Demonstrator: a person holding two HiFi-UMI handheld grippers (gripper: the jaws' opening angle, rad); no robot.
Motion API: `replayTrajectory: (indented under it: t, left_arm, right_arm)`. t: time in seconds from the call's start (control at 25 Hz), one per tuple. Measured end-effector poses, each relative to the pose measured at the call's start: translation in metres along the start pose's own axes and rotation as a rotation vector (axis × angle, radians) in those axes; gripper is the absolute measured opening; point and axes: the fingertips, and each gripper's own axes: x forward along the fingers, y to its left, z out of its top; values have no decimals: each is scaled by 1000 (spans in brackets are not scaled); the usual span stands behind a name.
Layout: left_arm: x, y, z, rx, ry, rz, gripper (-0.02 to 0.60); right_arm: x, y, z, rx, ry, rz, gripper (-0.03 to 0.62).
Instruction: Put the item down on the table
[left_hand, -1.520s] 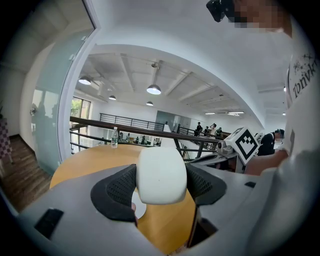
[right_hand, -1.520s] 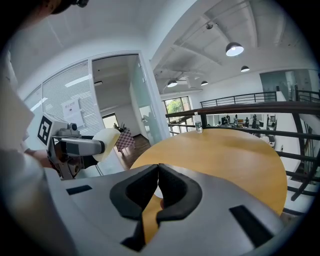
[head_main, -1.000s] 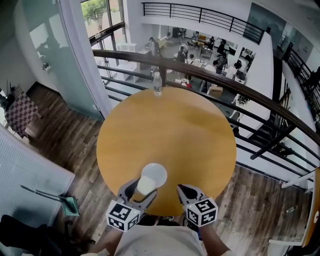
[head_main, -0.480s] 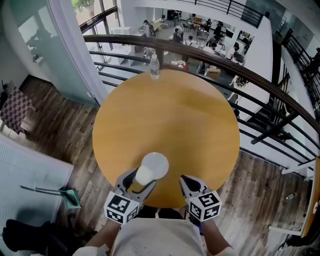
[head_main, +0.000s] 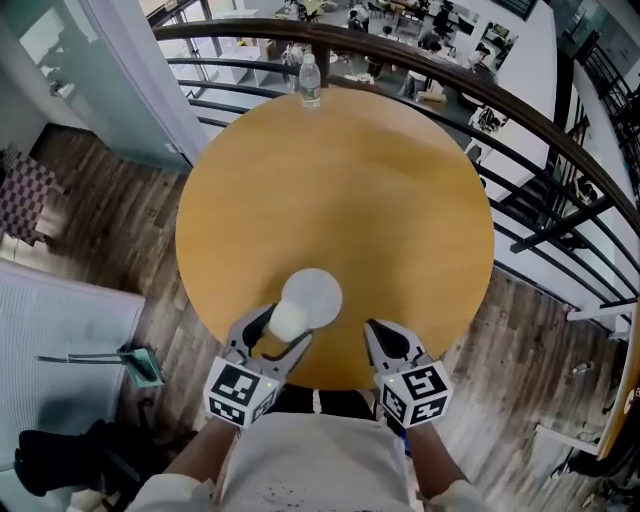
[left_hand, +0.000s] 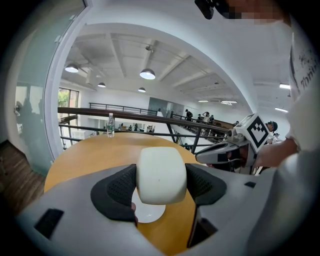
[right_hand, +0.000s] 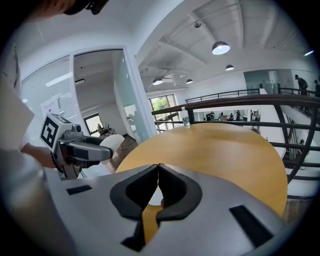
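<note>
**White item clamped in left gripper over near rim of round table**

Holds a white item (head_main: 314, 295) in the left gripper (head_main: 283, 328), at about 6 o'clock on the round wooden table (head_main: 340, 180), a shade toward 7 and just inside the rim. Presses both dark textured pads (left_hand: 120, 187) against the sides of the item's rounded cream-white body, as read in the left gripper view. Shows a wider, paler round disc at one end of the item, toward 12 o'clock from the jaws in the head view and under the body in the left gripper view. Cannot tell what kind of item this is, nor whether the disc touches the tabletop or hangs just above it.

Carries the right gripper (head_main: 378, 335) beside the left one, at about 5 o'clock on the table's rim, apart from the item. Has its jaws closed tip to tip with nothing between them, as read in the right gripper view.

Has a clear water bottle (head_main: 309, 78) upright at 12 o'clock on the far rim, well apart from both grippers. Backs onto a dark curved railing (head_main: 545, 135) from 12 to 3 o'clock. Shows wood-plank floor (head_main: 120, 240) at 9 o'clock, with a green dustpan (head_main: 145, 365) lying at about 8.
</note>
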Motion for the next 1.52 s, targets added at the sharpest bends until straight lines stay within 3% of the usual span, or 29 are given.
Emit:
replayTrajectory:
  t: [0.36, 1.52]
  left_arm:
    - [32, 13, -20, -26, 74, 23, 321]
    - [131, 35, -99, -1, 262, 45, 321]
  right_arm:
    - [7, -10, -13, 39, 44, 14, 25]
    - [22, -43, -60, 169, 128, -3, 25]
